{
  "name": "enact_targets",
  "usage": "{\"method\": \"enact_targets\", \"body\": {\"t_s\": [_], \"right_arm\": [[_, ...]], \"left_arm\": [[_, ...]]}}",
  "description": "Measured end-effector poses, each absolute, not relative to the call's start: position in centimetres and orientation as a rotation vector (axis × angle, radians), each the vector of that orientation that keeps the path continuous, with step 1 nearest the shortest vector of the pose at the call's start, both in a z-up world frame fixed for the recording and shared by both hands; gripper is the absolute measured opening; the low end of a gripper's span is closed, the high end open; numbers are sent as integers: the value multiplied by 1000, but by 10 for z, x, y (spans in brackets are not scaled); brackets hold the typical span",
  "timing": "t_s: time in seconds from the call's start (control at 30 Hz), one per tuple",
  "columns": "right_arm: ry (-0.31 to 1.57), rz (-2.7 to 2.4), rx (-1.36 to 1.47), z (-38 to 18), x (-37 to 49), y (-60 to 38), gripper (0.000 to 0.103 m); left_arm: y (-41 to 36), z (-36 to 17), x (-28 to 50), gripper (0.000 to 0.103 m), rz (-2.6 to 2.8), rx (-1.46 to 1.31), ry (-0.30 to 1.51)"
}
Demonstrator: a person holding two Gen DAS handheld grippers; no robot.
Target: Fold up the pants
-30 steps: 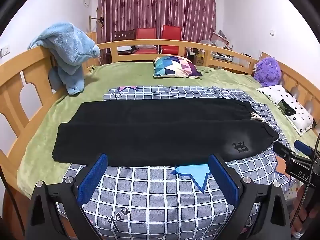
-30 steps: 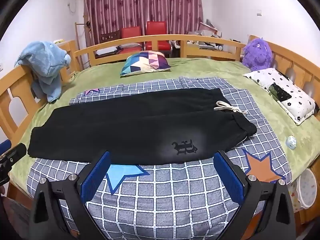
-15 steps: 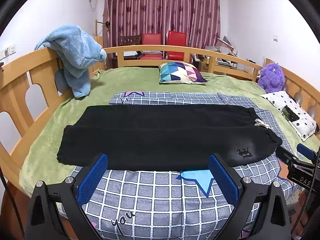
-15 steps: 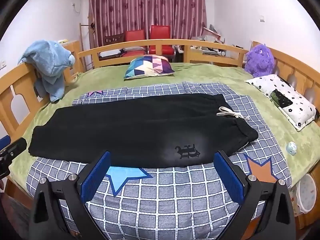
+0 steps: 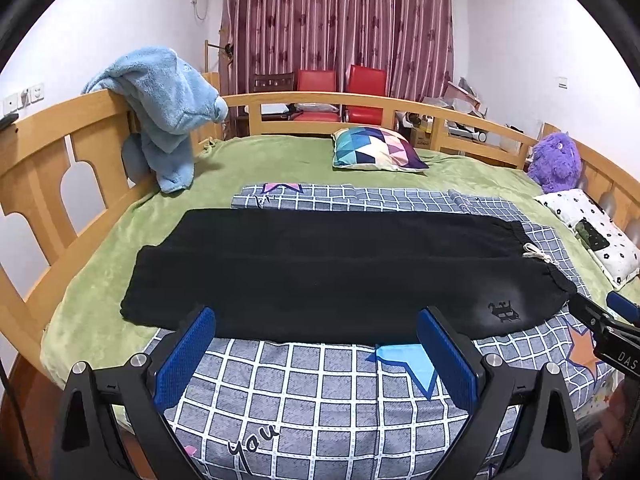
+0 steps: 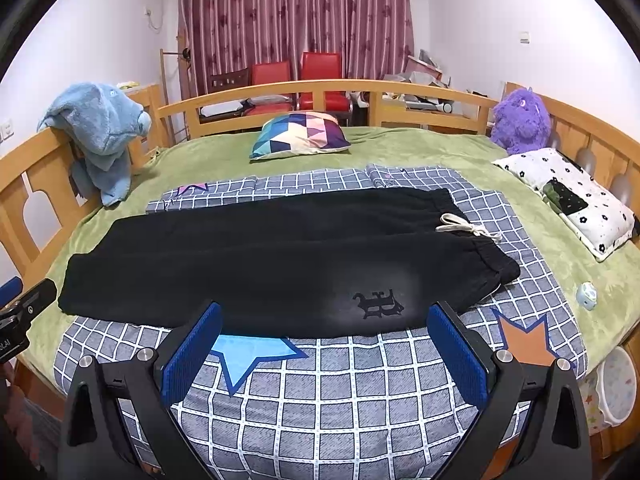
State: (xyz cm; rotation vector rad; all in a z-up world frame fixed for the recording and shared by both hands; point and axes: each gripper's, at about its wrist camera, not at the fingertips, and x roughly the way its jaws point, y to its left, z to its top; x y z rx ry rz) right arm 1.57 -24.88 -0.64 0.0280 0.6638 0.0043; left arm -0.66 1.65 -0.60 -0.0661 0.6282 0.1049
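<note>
Black pants (image 5: 328,272) lie flat across a grey checked blanket (image 5: 320,392) on the bed, folded lengthwise, cuffs to the left, waistband with a white drawstring (image 6: 466,226) to the right. A dark emblem (image 6: 378,300) marks the near side by the waist. My left gripper (image 5: 316,354) is open and empty, hovering just short of the pants' near edge. My right gripper (image 6: 324,350) is open and empty too, near the emblem (image 5: 502,311). The pants (image 6: 280,264) lie untouched.
A wooden rail (image 5: 52,168) rings the bed. A blue plush blanket (image 5: 168,104) hangs on the left rail. A colourful pillow (image 6: 300,134), a purple plush toy (image 6: 520,120) and a white flowered pillow (image 6: 572,196) lie at the back and right. A small round object (image 6: 586,294) lies on the green sheet.
Both grippers have risen and tilted slightly, so the bed sits lower in view. The pants have not moved and both grippers stay open.
</note>
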Motion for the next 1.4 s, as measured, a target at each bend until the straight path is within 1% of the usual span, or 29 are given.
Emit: {"method": "enact_targets", "body": {"t_s": [0.4, 0.83, 1.4], "right_arm": [[669, 16, 43, -8, 15, -250, 101], [665, 22, 25, -8, 12, -248, 101], [657, 23, 44, -10, 12, -251, 101]], "left_arm": [[10, -8, -13, 102, 96, -43, 597], [12, -7, -14, 102, 64, -69, 619], [11, -4, -19, 102, 53, -67, 600]]}}
